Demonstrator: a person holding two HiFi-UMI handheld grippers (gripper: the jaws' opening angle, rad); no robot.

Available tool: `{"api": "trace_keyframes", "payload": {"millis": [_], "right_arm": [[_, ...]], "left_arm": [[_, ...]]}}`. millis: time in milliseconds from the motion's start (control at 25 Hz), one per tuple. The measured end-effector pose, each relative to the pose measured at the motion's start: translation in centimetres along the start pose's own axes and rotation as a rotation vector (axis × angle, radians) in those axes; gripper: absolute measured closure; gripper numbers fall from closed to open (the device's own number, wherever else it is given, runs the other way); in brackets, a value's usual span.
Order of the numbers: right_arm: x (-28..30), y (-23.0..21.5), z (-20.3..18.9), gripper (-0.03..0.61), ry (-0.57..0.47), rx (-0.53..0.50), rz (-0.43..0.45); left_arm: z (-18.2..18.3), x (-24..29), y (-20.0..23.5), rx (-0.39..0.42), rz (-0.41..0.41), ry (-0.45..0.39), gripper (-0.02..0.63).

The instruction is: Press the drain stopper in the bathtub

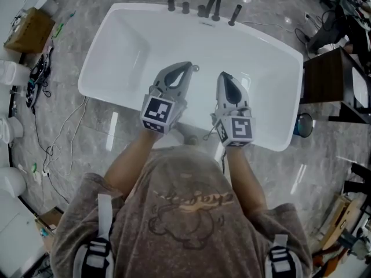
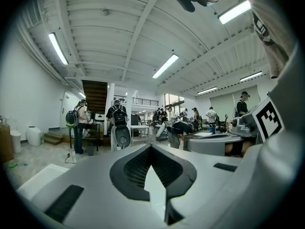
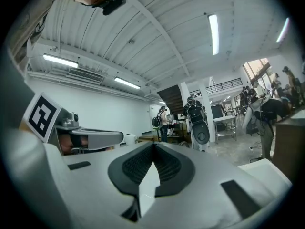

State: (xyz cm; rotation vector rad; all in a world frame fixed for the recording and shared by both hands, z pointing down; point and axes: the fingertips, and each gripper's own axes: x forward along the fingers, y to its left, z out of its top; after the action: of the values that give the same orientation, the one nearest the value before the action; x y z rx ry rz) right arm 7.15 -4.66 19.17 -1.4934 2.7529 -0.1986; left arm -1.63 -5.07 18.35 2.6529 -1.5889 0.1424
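left gripper (image 1: 186, 68), right gripper (image 1: 224, 77): jaws together, empty | above bathtub (image 1: 116, 45), aimed level | risk: stopper unseen, blind press may miss or skid

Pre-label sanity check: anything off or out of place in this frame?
Nothing spilled or broken. Loose cables sprawl left of the bathtub. The left gripper and right gripper are both shut and empty, held level over the tub. Their cameras look outward, not into it.
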Motion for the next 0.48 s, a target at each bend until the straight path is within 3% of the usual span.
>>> {"api": "trace_keyframes", "payload": {"millis": [480], "right_arm": [[6.2, -1.5, -2.1, 0.578, -0.008, 0.002, -0.049]], "left_arm": [[-1.9, 5.0, 4.7, 0.018, -0.075, -0.011, 0.615]]}}
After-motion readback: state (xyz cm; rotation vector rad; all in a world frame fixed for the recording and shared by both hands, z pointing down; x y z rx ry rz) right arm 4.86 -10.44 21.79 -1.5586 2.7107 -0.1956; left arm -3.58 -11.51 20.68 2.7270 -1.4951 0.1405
